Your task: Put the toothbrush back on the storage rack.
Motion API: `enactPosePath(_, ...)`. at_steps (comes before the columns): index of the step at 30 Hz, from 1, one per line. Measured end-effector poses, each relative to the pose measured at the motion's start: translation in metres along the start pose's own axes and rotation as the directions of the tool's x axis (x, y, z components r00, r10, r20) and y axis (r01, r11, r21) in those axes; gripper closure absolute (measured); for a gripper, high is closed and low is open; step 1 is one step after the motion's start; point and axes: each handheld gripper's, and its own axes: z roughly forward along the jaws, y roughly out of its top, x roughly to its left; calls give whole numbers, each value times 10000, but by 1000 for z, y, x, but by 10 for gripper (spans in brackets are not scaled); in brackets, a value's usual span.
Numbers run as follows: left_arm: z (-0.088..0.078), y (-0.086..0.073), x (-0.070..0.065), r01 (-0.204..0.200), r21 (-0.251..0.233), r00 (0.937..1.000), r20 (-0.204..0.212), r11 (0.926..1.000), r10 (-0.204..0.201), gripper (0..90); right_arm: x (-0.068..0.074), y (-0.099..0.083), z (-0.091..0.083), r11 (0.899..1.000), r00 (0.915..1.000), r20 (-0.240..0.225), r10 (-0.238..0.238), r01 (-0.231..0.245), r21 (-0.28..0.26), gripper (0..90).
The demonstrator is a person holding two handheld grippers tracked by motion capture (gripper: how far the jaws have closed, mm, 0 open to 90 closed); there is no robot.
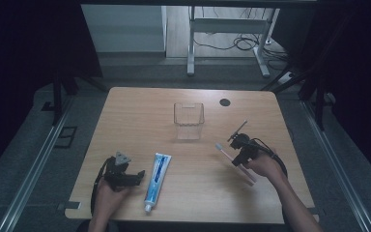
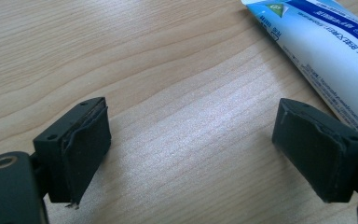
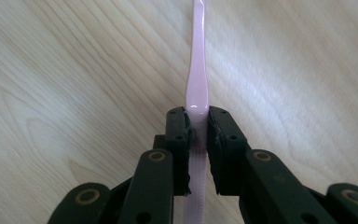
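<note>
Two grippers are in my hands, near my edge of the table (image 1: 125, 104). In the right gripper view, my right gripper (image 3: 198, 123) is pinching the pink toothbrush (image 3: 197, 70) by its handle, with both pads pressed on it. The ribbed part of the handle is partly hidden between the jaws, and the far end is cut off by the top edge, so I cannot see the bristles there. In the high view the toothbrush (image 1: 227, 153) lies slanted through the right gripper (image 1: 239, 151); its head points away from me and to the left, and its handle end passes under my right hand (image 1: 263, 166). If it touches the table, I cannot tell.

My left gripper (image 2: 191, 140) is spread wide with bare wood between the jaws. The toothpaste tube (image 2: 326, 51) lies just beside its one jaw, cut off by the frame. In the high view my left hand (image 1: 108, 193) rests low on the table, jaws pointing toward the tube (image 1: 157, 176).

Farther away, a clear plastic container (image 1: 189, 121) stands upright near the middle.
</note>
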Motion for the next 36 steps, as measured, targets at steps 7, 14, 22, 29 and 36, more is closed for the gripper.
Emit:
enactPosePath(7,0,0,0,-45,46,10000,-3,10000,45,113,6,5,-9,9975,9997,43,-225,227,-664,783)
enactPosePath(14,0,0,0,-41,42,10000,-1,10000,41,114,12,13,-21,9905,9993,-64,-356,344,-1332,783)
enactPosePath(22,0,0,0,-41,43,10000,0,10000,41,114,16,21,-30,9801,9994,-175,-290,249,-1972,782)
enactPosePath(29,0,0,0,-59,42,10000,-7,10000,59,114,17,27,-37,9683,9997,-167,-183,136,-2496,783)
enactPosePath(36,0,0,1,-73,41,10000,-4,10000,73,114,20,36,-42,9583,9997,-71,-251,220,-2850,783)
